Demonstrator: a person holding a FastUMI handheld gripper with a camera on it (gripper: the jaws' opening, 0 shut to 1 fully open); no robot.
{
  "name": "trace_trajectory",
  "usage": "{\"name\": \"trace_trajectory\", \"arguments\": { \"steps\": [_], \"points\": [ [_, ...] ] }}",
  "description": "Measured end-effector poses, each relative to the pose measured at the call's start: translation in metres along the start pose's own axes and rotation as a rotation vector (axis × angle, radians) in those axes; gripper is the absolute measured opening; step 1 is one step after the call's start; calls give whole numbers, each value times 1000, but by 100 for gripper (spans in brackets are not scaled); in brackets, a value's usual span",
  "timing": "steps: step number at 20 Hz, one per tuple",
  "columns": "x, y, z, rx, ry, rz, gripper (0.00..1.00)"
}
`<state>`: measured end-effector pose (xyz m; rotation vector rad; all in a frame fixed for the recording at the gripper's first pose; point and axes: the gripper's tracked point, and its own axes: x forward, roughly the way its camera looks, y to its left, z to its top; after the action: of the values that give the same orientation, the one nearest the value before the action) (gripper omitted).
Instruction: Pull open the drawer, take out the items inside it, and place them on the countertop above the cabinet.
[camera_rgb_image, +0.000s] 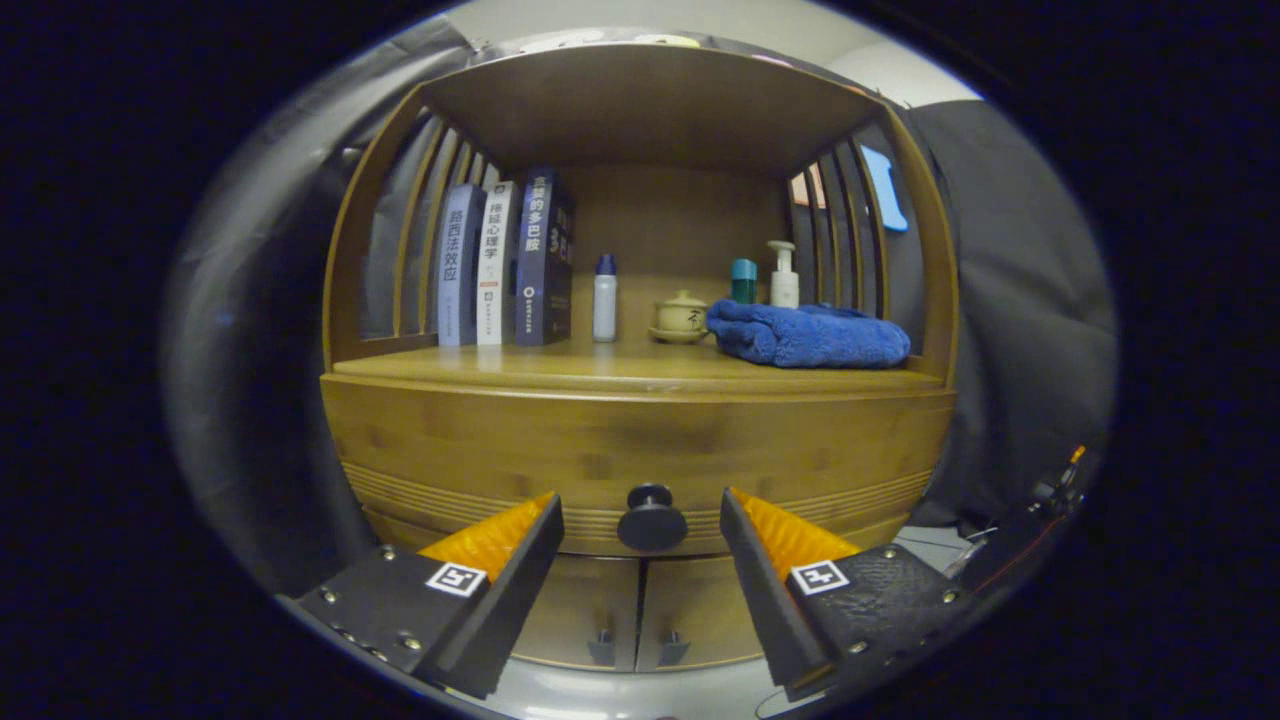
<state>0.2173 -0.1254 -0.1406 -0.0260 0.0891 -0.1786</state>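
Gripper view
Gripper (641, 505): nearest the camera; its 2 fingers stand spread wide and released, holding nothing.
Knob (651, 518): dark, round, in the gap between the 2 fingers and a little beyond their tips; neither finger touches it.
Drawer (640, 450): wooden front carrying the knob, closed flush, so whatever is inside is hidden.
Countertop (620, 368): the wooden shelf just above the drawer; 3 books (505, 262), a small bottle (605, 298), a lidded pot (682, 316) and a blue towel (808, 335) stand toward its back, leaving the front strip bare.
Cabinet doors (640, 610): 2, below the drawer, shut.
Step in hand: reaching for the knob, as I judge it.
Doing it well: ease forward until the knob sits between the pads, close on it evenly, then pull straight back, level.
Pose: gripper held level, square to the drawer front, centred on the knob.
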Motion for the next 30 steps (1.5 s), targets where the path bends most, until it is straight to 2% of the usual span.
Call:
{"name": "trace_trajectory", "arguments": {
  "steps": [1, 4, 7, 10, 12, 14, 17, 26, 30],
  "points": [
    [8, 2, -6, 8, 23, 3, 95],
    [34, -5, -19, -48, 50, -23, 62],
    [28, -5, -14, 46, 23, -43, 43],
    [33, -2, -18, 52, 21, -3, 43],
    [33, 0, -19, 100, 9, 21, 44],
    [37, -2, -17, 49, 3, 40, 43],
    [34, -2, -20, 68, 4, 80, 31],
    [15, -5, -19, 30, -6, 78, 31],
    [-35, -3, -34, 12, -14, 84, 31]
  ]
}}
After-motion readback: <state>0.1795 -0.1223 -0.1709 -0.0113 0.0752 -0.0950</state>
